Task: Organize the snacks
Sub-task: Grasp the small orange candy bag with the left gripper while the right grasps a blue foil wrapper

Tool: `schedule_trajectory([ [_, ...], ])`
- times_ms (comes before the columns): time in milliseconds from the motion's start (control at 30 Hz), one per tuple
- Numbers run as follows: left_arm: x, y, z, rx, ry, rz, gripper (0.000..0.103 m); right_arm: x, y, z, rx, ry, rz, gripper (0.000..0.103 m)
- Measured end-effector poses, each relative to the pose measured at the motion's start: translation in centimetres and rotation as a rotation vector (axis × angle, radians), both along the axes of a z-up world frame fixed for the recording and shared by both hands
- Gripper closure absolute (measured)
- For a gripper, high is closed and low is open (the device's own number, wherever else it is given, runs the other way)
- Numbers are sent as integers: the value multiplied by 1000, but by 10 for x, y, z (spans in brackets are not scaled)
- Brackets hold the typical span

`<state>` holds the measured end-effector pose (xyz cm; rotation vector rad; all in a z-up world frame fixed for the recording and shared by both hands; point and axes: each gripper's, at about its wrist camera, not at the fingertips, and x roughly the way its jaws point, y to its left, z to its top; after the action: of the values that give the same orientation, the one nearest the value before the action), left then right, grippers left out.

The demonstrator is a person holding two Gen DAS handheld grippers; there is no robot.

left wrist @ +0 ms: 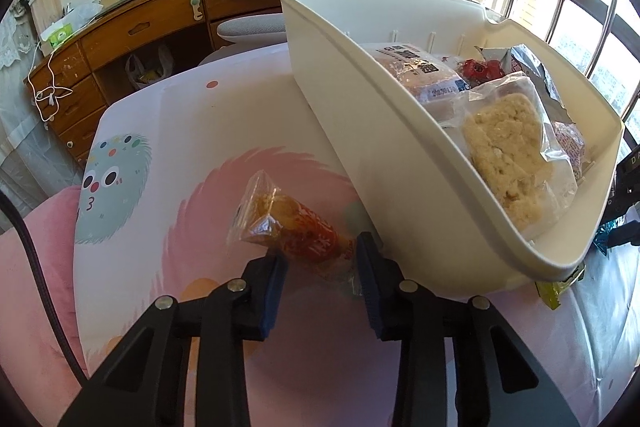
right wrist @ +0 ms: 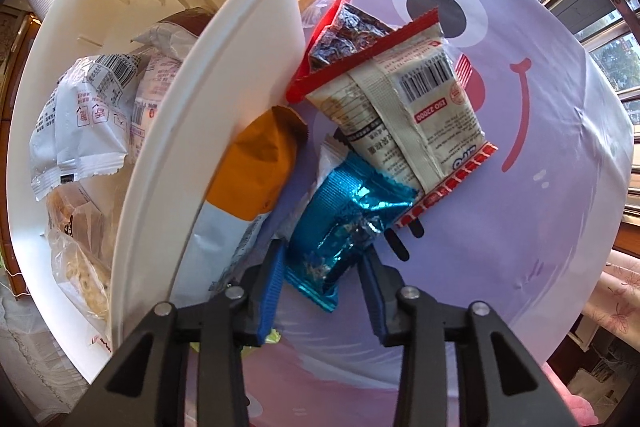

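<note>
The left gripper point(left wrist: 322, 259) is seen closed in on the near end of an orange snack packet point(left wrist: 294, 227), whose crimped tail lies between the blue pads point(left wrist: 272, 291); the pads appear to be touching the wrapper on both sides, so a pinch is judged to be made. The packet lies on the patterned cloth point(left wrist: 168, 131), at about seven o'clock from the white bin point(left wrist: 360, 131) and just beside its outer wall. Inside the bin, a clear-wrapped crumbly cake point(left wrist: 508, 163) and other packets are already lodged.

In the right wrist view, the right gripper point(right wrist: 322, 267) is seen pinching the lower end of a blue foil packet point(right wrist: 344, 223), which is crumpled between the pads. At about one o'clock from it a cream sachet with red edges point(right wrist: 404, 115) lies on the cloth, overlapping a dark packet; at about ten o'clock an orange-and-white bag point(right wrist: 256, 171) leans against the bin wall.

Both packets are judged light, soft and crinkly, with slick film that could slide out of a shallow grip. The contents look brittle, so the sealed end seams are thought the better hold, rather than the filled middle. A gentle lift over the bin rim is expected to be enough.
</note>
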<state>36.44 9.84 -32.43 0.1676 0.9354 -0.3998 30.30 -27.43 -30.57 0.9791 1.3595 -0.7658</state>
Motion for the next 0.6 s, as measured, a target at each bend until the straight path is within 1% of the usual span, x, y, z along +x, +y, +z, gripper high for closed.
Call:
schedule_trajectory([
  [200, -3, 1, -1, -27, -12, -9, 79, -6, -3, 6, -2, -22, 12, 77],
  [300, -4, 1, -1, -33, -17, -5, 79, -9, 1, 10, -2, -31, 16, 79],
  [333, -5, 1, 0, -31, -20, -5, 79, -9, 8, 18, -4, -32, 17, 79],
  [400, -6, 1, 0, -31, -24, -8, 80, -16, 11, 24, -3, -36, 21, 80],
  [600, -11, 6, 4, -18, -26, -7, 80, -26, 21, 32, -9, -42, 46, 81],
])
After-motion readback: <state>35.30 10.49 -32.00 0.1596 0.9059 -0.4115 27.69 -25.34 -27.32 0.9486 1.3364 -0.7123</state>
